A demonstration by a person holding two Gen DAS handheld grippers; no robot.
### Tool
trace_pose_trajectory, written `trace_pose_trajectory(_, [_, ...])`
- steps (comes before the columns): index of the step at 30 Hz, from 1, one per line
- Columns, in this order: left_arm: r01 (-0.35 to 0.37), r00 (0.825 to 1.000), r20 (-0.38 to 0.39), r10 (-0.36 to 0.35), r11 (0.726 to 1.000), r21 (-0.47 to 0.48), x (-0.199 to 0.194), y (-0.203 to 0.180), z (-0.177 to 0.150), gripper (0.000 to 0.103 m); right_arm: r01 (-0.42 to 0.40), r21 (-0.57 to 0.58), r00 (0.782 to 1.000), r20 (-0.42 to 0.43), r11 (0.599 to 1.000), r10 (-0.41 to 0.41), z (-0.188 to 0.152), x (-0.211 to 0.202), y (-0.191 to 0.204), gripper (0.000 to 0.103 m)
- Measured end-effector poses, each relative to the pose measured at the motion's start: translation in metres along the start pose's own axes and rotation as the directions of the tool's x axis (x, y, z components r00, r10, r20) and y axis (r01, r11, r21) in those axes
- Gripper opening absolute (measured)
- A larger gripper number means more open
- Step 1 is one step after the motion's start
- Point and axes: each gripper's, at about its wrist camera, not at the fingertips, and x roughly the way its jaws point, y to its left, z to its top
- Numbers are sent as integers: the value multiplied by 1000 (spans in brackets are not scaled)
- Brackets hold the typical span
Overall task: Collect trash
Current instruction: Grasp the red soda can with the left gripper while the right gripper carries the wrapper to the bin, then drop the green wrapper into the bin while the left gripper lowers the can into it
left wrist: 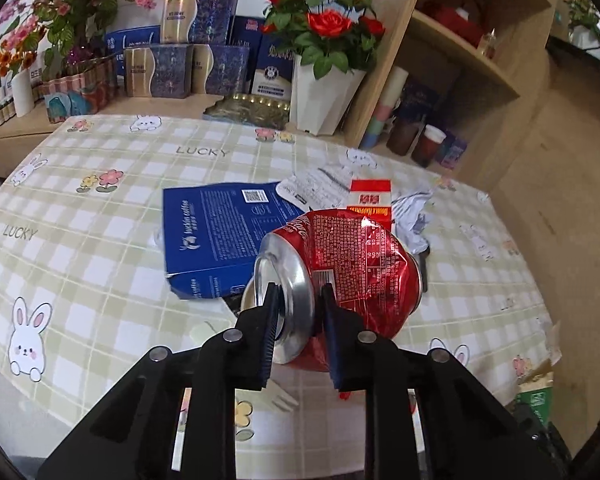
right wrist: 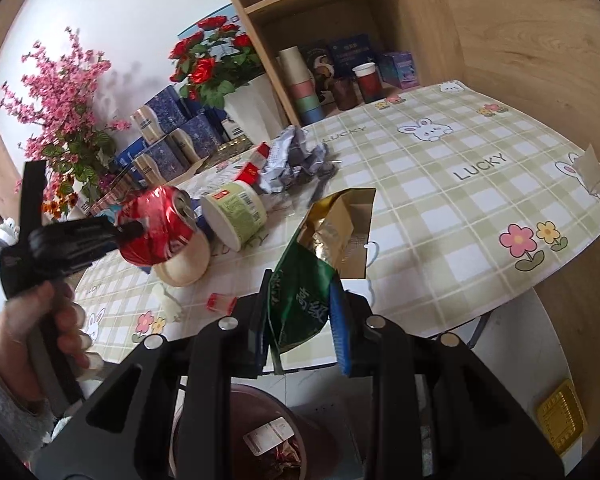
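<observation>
1. Presently clamped between the jaws of the left gripper (left wrist: 300, 312): a crushed red cola can (left wrist: 340, 276), pinched at its rim end, lifted clear of the checked tablecloth (left wrist: 100, 208).
2. Likely empty and light; thin dented aluminium, slick on the printed wall, prone to buckle further under a hard squeeze. Best held as now, across the stiffer rim, not the crumpled middle.
3. Pinched in the jaws of the right gripper (right wrist: 300, 320): a green and gold foil packet (right wrist: 312, 280), torn open at the top, limp and crackly, probably near weightless, apt to slide out of a loose grip.
4. Below the right jaws: a dark waste bin (right wrist: 316, 432) with scraps already inside, probably the drop point for both items.
5. Beyond the left jaws, lying on the cloth: a flattened blue coffee box (left wrist: 216, 228), a printed paper slip (left wrist: 320, 184), a red and white carton (left wrist: 370, 196), crumpled paper (left wrist: 412, 216).
6. Left of the right jaws: a paper tub (right wrist: 236, 212) tipped on its side.
</observation>
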Motion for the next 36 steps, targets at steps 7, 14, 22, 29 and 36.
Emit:
trace_pose_trajectory(7, [42,998,38,-42,999,1,-61,25,-7,21,-26,-68,1000,-17,997,25,-8,-15,31,28])
trace_pose_trajectory(14, [101,991,95,-99,995,-21,-127,53,-35,21,-99,-94,990,-111,991,88,-37,-23,58,28])
trace_pose_trajectory(22, [99,984,149,-94,995,-25,-181,87,-91,20,-160,-192,944,-318,968,93,-104,-1,95,28])
trace_pose_trajectory(29, [58,990,132,-52,997,-47,-187,111,-118,20,-185,-256,885,-463,949,47,-143,30,114,28])
trace_pose_trajectory(36, [48,994,106,-41,997,-67,-175,119,-126,20,-189,-276,855,-519,942,19,-154,47,114,28])
